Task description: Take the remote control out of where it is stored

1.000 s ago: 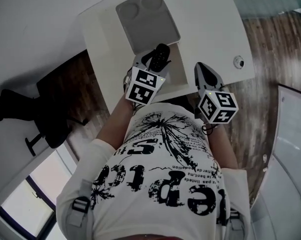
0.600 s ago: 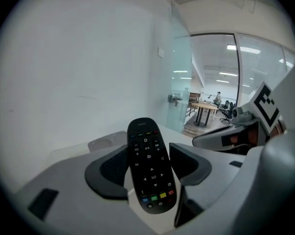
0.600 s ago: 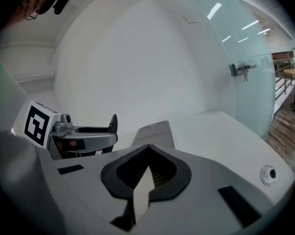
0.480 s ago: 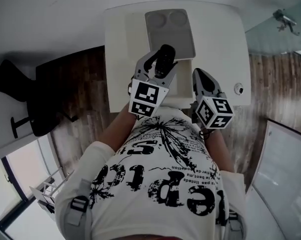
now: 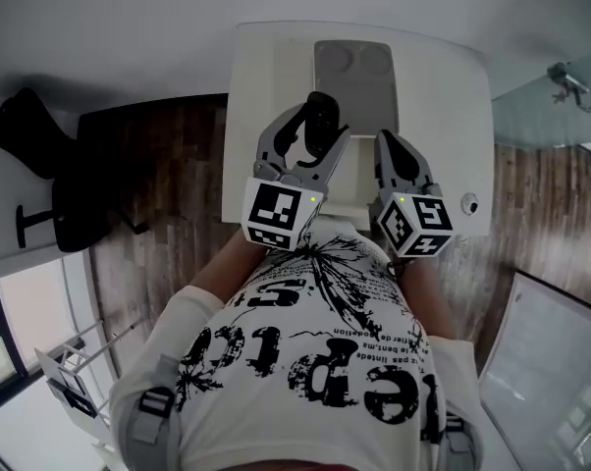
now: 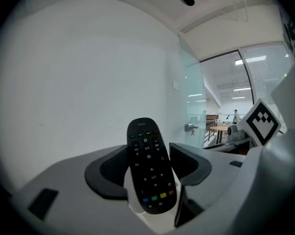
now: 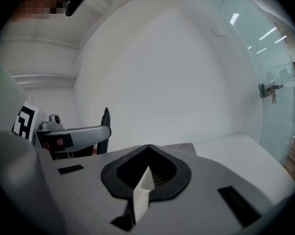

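- Between the jaws of the left gripper (image 6: 148,153) is the remote control (image 6: 150,166). It stands upright with its button face towards that gripper's camera and its top end well clear of the fingertips.
- Behind the remote in the left gripper view is only bare wall, no table surface. I read that as the remote being off any support and carried by the grip alone.
- Left jaws stand wide, with one dark pad against each long edge of the remote. So it is clamped across its width, and the wide opening is just the remote's width.
- The grip sits on the lower half of the body. That gives a good hold, but the free top end could lever if it gets bumped.
- In the head view, the remote hangs over the near part of the white table (image 5: 266,86), just in front of a grey tray (image 5: 354,67) with two round recesses.
- I can't tell which spot on the table was the storage place. Judging by how things lie, the remote is already out and the pull-out step looks done.
- The right gripper (image 7: 147,148) has its jaws closed tip to tip with nothing between them. It sits beside the left gripper, apart from the remote, and is likely parked to keep out of the way.
- Both grippers are close to the person's torso, above the table's near edge.
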`<state>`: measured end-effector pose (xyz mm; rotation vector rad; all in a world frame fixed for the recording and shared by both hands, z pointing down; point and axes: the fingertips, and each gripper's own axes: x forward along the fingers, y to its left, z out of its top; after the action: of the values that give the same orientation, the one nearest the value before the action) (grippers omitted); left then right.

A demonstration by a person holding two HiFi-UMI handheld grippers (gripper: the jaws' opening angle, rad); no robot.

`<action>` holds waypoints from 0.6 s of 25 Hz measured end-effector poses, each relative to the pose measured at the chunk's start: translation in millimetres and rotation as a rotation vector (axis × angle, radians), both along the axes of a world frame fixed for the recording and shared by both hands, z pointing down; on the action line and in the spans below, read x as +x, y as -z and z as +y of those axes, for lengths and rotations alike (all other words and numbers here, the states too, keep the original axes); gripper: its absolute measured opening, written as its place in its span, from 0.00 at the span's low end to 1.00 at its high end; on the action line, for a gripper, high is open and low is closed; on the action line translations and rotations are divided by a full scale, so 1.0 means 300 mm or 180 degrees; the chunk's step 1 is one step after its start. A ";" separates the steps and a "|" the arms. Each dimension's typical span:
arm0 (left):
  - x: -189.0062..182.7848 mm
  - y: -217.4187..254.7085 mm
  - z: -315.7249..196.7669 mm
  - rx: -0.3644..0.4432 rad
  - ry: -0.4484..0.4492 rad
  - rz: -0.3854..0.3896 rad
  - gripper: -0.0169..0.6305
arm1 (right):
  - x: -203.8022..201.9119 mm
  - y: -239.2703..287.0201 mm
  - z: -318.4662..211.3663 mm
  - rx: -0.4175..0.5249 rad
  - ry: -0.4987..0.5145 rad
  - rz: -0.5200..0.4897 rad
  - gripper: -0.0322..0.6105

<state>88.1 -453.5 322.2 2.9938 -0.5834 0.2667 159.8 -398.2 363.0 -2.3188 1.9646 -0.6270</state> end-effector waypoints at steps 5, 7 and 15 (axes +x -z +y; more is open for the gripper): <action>-0.030 0.045 -0.046 0.0062 0.0151 0.0153 0.45 | -0.023 0.049 -0.039 0.0098 0.0086 0.0189 0.05; -0.034 0.051 -0.059 0.0054 0.0178 0.0174 0.45 | -0.023 0.056 -0.044 0.0091 0.0092 0.0259 0.05; -0.019 0.047 -0.071 0.0006 0.0130 0.0160 0.45 | -0.009 0.075 -0.051 0.0051 0.0037 0.0456 0.05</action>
<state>82.3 -474.7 308.1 2.9771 -0.6390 0.1875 157.2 -413.7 340.5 -2.4071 2.0342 -0.4553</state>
